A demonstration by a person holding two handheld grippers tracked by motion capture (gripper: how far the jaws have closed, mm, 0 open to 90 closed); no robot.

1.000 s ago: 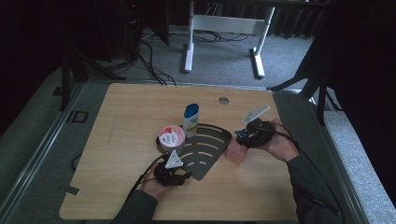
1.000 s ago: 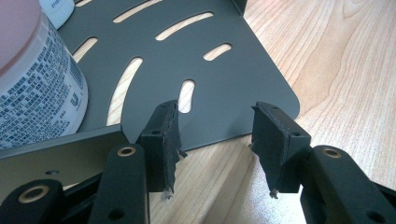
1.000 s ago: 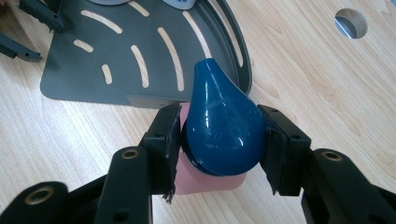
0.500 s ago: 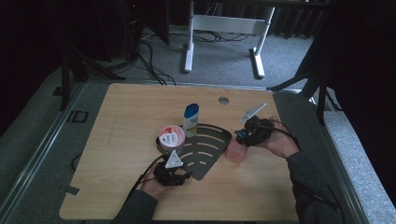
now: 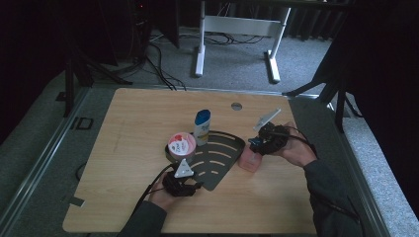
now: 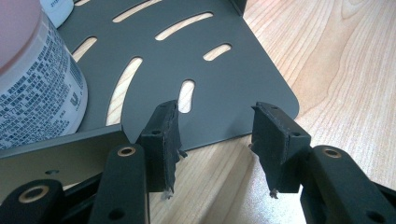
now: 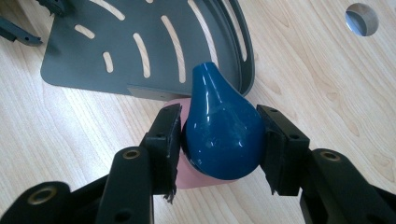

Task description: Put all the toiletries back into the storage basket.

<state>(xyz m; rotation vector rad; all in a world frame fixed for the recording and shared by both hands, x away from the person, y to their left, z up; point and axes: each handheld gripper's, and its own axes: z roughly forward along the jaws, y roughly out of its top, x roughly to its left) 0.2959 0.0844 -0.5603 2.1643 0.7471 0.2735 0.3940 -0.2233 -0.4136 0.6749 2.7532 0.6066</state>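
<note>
Your right gripper [image 7: 218, 140] has its fingers [image 7: 164, 140] closed on the blue cap [image 7: 222, 135] of a pink bottle [image 5: 250, 161]; in the right gripper view, both pads press against the cap's wide sides at the centre of the frame, and the pink body shows just beneath it. In the high view that bottle stands upright on the desk [image 5: 133, 123] right of centre, just beside the right edge of the dark slotted rack [image 5: 217, 163], with your right hand [image 5: 295, 150] coming in from the right.

Your left gripper [image 6: 215, 140] has its fingers [image 6: 163, 140] parted with nothing between them. In the left gripper view they sit at the lower middle of the frame, over bare wood just off the rounded corner of the rack [image 6: 210, 79]; whether the tips touch its edge you cannot tell. In the high view this gripper [image 5: 184, 183] lies at the lower centre, at the rack's near corner.

On the rack's far left part stand a white bottle with a blue cap [image 5: 201, 127] and, just left of it, a round pink-lidded jar [image 5: 180, 146], the two close together. The jar's printed white side [image 6: 37, 88] fills the upper left of the left gripper view. A round grommet hole [image 5: 236, 105] sits in the desk above centre.
</note>
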